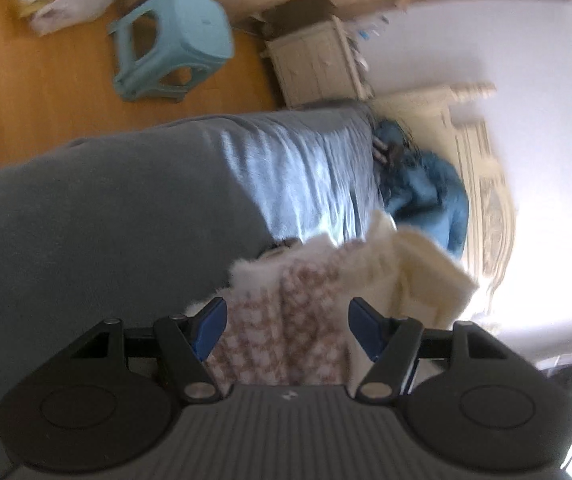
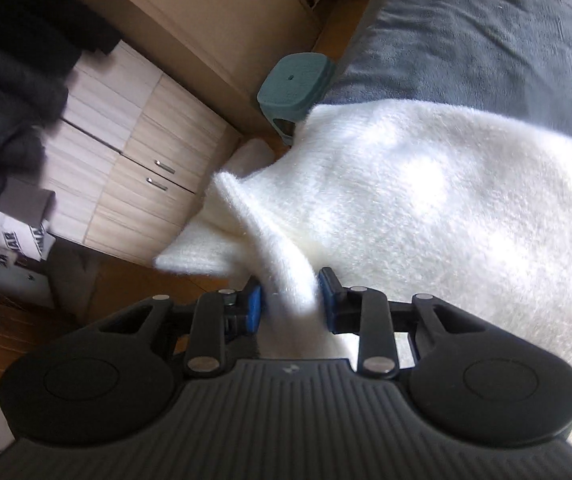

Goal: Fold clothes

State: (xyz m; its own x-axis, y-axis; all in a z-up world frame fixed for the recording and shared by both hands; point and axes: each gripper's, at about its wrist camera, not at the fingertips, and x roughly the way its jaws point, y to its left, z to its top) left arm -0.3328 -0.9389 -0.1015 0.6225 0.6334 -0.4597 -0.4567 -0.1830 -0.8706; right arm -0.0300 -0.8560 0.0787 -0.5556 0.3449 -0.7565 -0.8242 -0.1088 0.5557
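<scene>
Right gripper (image 2: 289,300) has its blue pads pressed on a bunched fold of the white fluffy garment (image 2: 425,216), jaws narrow with the cloth filling the gap between them; the pinch sits at an edge, presumably so that edge can be carried over for a fold. Left gripper (image 1: 282,320) stands markedly wider, with a thick wad of cloth between its pads (image 1: 212,326): a brown-and-white patterned fabric (image 1: 282,336) and cream pile beside it (whether this is the same garment's other face, I cannot tell). The left pad appears to touch the cloth; contact at the other pad is unclear, so a firm hold there is not confirmed.

Relative to the grey bed (image 2: 485,28), the white garment lies spread across its surface, one corner hanging off the edge toward the floor. A teal stool (image 2: 293,88) stands just beside the bed's edge, on the wooden floor (image 1: 26,92). Beyond it are pale cabinets (image 2: 146,152). A blue garment (image 1: 425,188) lies at the bed's far end, against a cream headboard (image 1: 481,184).
</scene>
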